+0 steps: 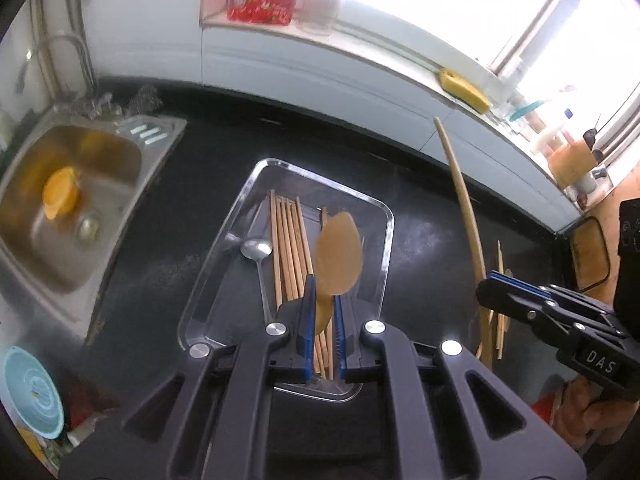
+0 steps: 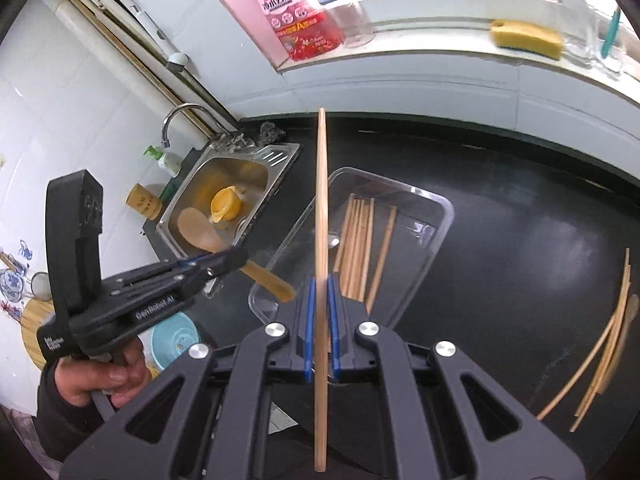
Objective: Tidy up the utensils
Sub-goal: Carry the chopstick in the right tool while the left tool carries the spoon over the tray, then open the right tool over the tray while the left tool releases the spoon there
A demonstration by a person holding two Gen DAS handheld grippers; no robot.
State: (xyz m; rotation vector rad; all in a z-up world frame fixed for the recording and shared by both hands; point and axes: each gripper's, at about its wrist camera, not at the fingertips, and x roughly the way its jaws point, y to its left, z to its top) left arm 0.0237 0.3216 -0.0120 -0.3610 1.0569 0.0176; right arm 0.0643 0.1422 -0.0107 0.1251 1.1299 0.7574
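Note:
My left gripper [image 1: 323, 294] is shut on the handle of a wooden spoon [image 1: 340, 256], held above a clear plastic tray [image 1: 386, 220]. The tray holds several wooden chopsticks [image 1: 286, 248] and a metal spoon [image 1: 256, 250]. My right gripper [image 2: 320, 286] is shut on a long thin wooden stick [image 2: 322, 200] that points up and away, near the tray's [image 2: 442, 210] left rim. In the right wrist view, the left gripper [image 2: 236, 259] carries the spoon [image 2: 200, 228] over the sink side. Loose chopsticks [image 2: 612, 328] lie on the dark counter to the right.
A steel sink [image 2: 280, 160] with a yellow cup [image 2: 226, 204] and a faucet [image 2: 180, 116] lies left of the tray. A red detergent bottle [image 2: 296, 20] and a yellow sponge [image 2: 526, 38] sit on the window ledge. A blue bowl [image 1: 32, 392] stands near the front left.

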